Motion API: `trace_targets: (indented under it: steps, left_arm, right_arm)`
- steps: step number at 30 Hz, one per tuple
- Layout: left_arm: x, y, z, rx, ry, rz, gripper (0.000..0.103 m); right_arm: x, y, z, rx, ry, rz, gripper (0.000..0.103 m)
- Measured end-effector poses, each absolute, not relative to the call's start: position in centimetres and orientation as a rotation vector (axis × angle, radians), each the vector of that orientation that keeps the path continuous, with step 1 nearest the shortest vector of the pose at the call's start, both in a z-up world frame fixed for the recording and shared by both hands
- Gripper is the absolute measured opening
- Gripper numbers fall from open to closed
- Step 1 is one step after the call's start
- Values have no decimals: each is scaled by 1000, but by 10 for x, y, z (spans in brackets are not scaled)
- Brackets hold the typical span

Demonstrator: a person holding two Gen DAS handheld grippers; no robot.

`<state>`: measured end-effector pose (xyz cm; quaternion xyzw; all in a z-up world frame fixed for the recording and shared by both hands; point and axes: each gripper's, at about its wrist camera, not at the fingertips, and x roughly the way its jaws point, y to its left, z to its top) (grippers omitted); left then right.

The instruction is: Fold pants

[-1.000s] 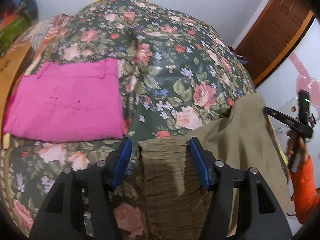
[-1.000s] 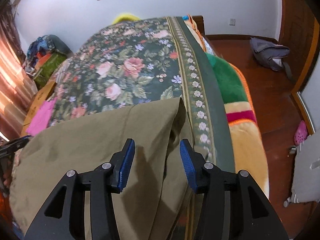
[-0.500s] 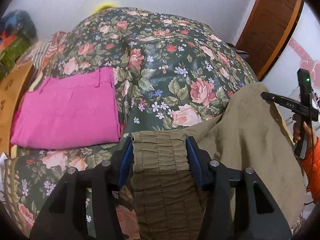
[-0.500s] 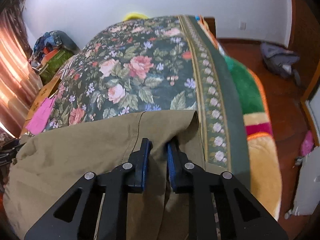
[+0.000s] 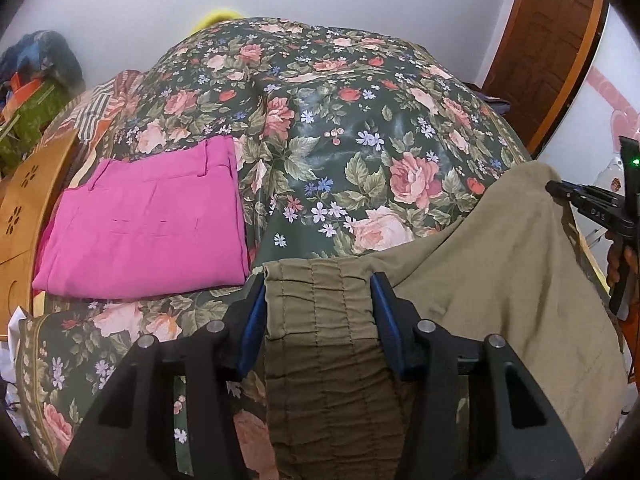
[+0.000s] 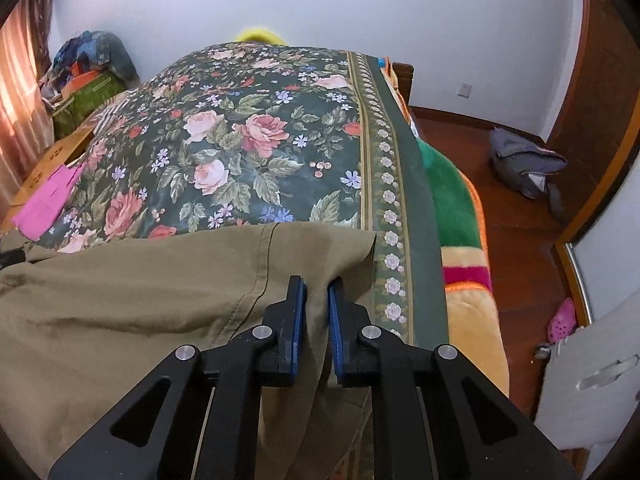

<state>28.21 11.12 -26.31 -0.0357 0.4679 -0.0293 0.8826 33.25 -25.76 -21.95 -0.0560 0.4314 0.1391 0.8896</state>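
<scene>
Olive-khaki pants point(image 5: 500, 272) lie over the near edge of a floral bed. In the left wrist view their gathered elastic waistband point(image 5: 320, 320) sits between the two blue fingers of my left gripper point(image 5: 318, 300), which stand wide apart on either side of it. In the right wrist view my right gripper point(image 6: 317, 300) is shut on the hem end of the pants point(image 6: 160, 300), with fabric pinched between the blue pads. The right gripper also shows at the right edge of the left wrist view point(image 5: 592, 208).
A folded pink garment point(image 5: 148, 220) lies on the floral bedspread point(image 5: 360, 120) at the left, near a wooden bed frame point(image 5: 24, 200). Green and orange blankets point(image 6: 452, 208) hang off the bed's right side. A grey bag point(image 6: 524, 164) lies on the wooden floor.
My right gripper has closed on the pants' hem end. Both grippers have carried the pants forward over the bed. My left gripper's fingers moved up around the waistband.
</scene>
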Motion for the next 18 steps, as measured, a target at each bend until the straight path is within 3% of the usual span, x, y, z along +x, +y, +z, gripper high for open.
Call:
trace_targets:
  steps: [4,7,12,15,18]
  left_arm:
    - [272,111,-249,-55,965,-40,51]
    - [261,109,-236,-43,951,-19,51]
    - [237,99,-213,19,915,26,52]
    - [219,93,-199,45,882,35,59]
    - [202,86,-187,28,868,5,59]
  right_arm:
    - [316,-265,-199,-115,881,287,21]
    - [294,-272,-184,-103,876,314,35]
    - [246,-273,-169,-105,879,370,38]
    - [223,-268,-167,-88,890,408,40]
    - [200,-263,-167,-57,908,446,41]
